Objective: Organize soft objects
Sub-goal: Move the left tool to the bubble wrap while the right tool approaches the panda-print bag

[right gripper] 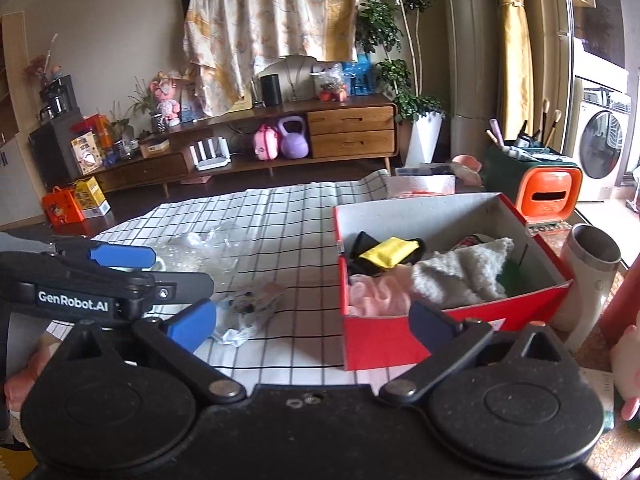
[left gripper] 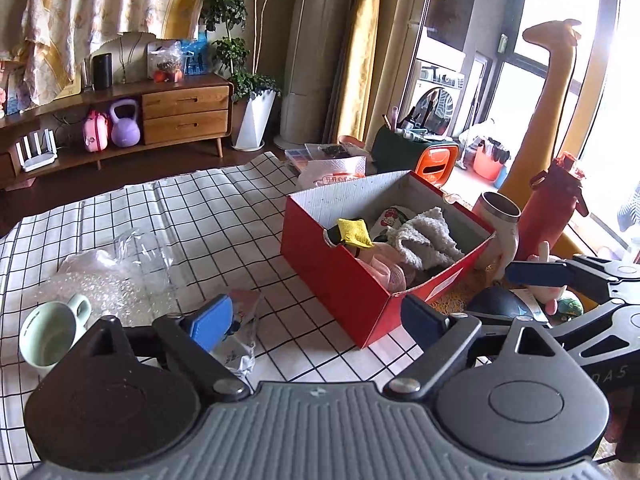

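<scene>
A red cardboard box (left gripper: pixel 340 280) (right gripper: pixel 380 336) stands on the checked tablecloth. It holds a yellow and black pouch (left gripper: pixel 354 232) (right gripper: pixel 386 254), a white fluffy cloth (left gripper: pixel 424 236) (right gripper: pixel 460 270) and a pink cloth (left gripper: pixel 386 270) (right gripper: pixel 372 294). My left gripper (left gripper: pixel 318 320) is open and empty, with the box's near corner ahead of its right finger. My right gripper (right gripper: pixel 312 322) is open and empty in front of the box's near wall. A crumpled plastic wrapper (left gripper: pixel 244 336) (right gripper: pixel 248 310) lies on the cloth by each gripper's left finger.
Bubble wrap (left gripper: pixel 104 280) (right gripper: pixel 200 250) and a mint mug (left gripper: pixel 52 340) sit at the left. A white tumbler (left gripper: pixel 502 220) (right gripper: pixel 588 272), a red bottle (left gripper: pixel 554 204) and a pink plush toy (left gripper: pixel 546 276) crowd the box's right side. A wooden sideboard (right gripper: pixel 348 128) stands behind.
</scene>
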